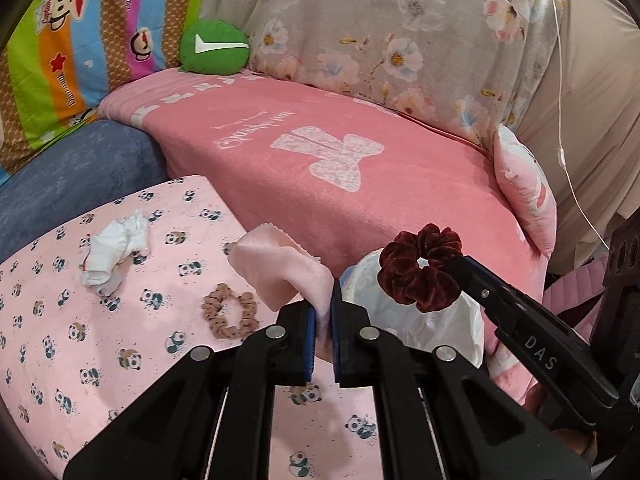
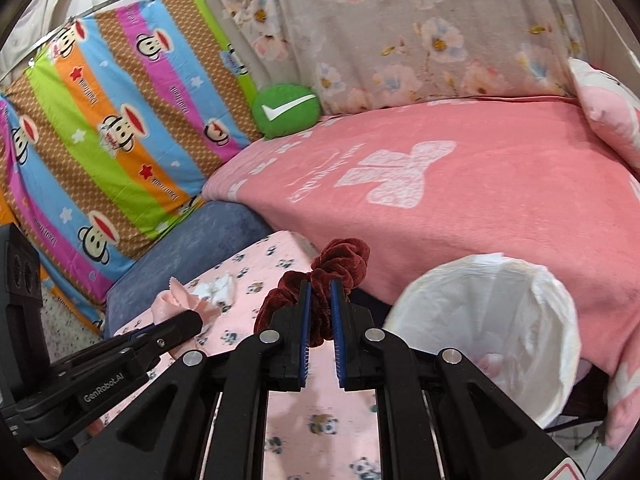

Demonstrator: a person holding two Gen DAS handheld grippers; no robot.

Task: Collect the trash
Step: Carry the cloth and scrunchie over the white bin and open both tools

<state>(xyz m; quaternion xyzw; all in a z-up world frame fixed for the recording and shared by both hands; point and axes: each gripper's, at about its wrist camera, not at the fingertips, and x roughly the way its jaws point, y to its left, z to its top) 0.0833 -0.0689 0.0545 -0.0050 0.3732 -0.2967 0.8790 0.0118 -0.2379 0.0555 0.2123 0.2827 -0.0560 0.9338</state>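
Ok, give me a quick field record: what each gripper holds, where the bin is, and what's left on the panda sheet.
left gripper: shut on pink cloth
right gripper: shut on dark red scrunchie, held above the sheet, near the bin
bin: white liner, open, right of the panda sheet
left on sheet: crumpled white tissue; brown scrunchie
bin contents: something pink at the bottom, unclear

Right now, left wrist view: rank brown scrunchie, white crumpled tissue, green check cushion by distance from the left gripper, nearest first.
1. brown scrunchie: on the panda sheet, just left of the left gripper.
2. white crumpled tissue: farther left on the same sheet.
3. green check cushion: far back, against the bedding.
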